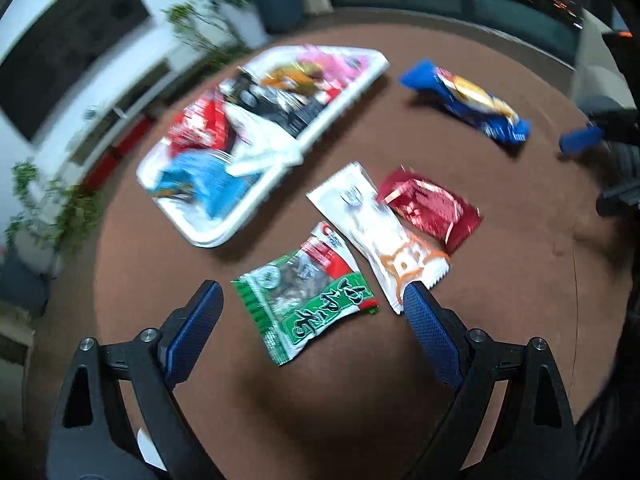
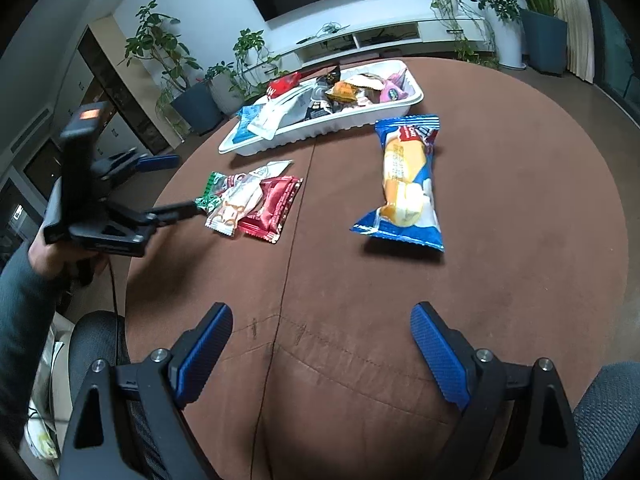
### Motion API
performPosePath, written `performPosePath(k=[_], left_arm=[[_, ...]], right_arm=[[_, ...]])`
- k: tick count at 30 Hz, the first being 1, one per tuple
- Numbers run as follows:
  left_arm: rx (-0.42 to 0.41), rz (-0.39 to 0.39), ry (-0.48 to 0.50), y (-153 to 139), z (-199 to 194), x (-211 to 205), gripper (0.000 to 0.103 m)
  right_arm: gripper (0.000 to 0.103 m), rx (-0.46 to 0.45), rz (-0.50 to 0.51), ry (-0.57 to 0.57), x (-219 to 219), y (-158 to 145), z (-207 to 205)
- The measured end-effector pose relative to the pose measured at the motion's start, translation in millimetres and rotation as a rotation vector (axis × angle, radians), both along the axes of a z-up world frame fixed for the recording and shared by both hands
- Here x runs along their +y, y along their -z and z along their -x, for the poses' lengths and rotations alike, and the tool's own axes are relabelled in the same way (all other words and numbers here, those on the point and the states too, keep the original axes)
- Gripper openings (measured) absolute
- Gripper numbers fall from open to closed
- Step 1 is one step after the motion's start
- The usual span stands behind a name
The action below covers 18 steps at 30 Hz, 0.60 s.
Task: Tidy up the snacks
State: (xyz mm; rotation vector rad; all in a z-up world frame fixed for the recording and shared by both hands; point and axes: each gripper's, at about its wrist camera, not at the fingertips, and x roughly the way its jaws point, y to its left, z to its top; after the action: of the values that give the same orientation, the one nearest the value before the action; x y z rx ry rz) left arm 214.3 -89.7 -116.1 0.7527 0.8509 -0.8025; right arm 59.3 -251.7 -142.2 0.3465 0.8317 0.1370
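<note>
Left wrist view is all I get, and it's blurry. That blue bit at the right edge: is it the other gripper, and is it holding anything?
Observer: Yes. The right gripper is open and empty, over bare table, short of the blue packet.
Operator: Who holds the gripper I'm looking through?
Observer: A hand in a teal sleeve grips the left gripper from behind.
Operator: Anything on my side of the table?
Observer: A grey chair sits at the near edge.
</note>
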Motion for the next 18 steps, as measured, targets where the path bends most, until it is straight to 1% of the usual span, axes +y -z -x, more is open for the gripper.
performPosePath(k=[4, 7, 8, 10, 12, 14, 18], left_arm=[[0.015, -0.037, 0.048, 8, -18, -6, 0.092], [0.021, -0.097, 0.093, 18, -27, -12, 0.092], [0.018, -0.128, 0.104, 22, -31, -14, 0.093], [0.037, -0.126, 0.124, 22, -32, -15, 0.093], [0.023, -0.14, 0.138, 23, -35, -17, 0.093], [0.032, -0.15, 0.153, 23, -40, -18, 0.093], [0.064, -0.135, 0.163, 24, -39, -26, 0.092]], right_arm=[[0.093, 0.013, -0.012, -0.007, -2, 4, -3], [0.093, 0.028, -0.024, -0.01, -4, 7, -6], [0.093, 0.032, -0.028, -0.01, -5, 8, -7], [0.093, 0.032, -0.033, -0.013, -7, 9, -9], [0.093, 0.032, -0.032, -0.017, -7, 9, -10], [0.093, 0.028, -0.032, -0.02, -7, 9, -11], [0.093, 0.034, -0.045, -0.02, -9, 9, -13]])
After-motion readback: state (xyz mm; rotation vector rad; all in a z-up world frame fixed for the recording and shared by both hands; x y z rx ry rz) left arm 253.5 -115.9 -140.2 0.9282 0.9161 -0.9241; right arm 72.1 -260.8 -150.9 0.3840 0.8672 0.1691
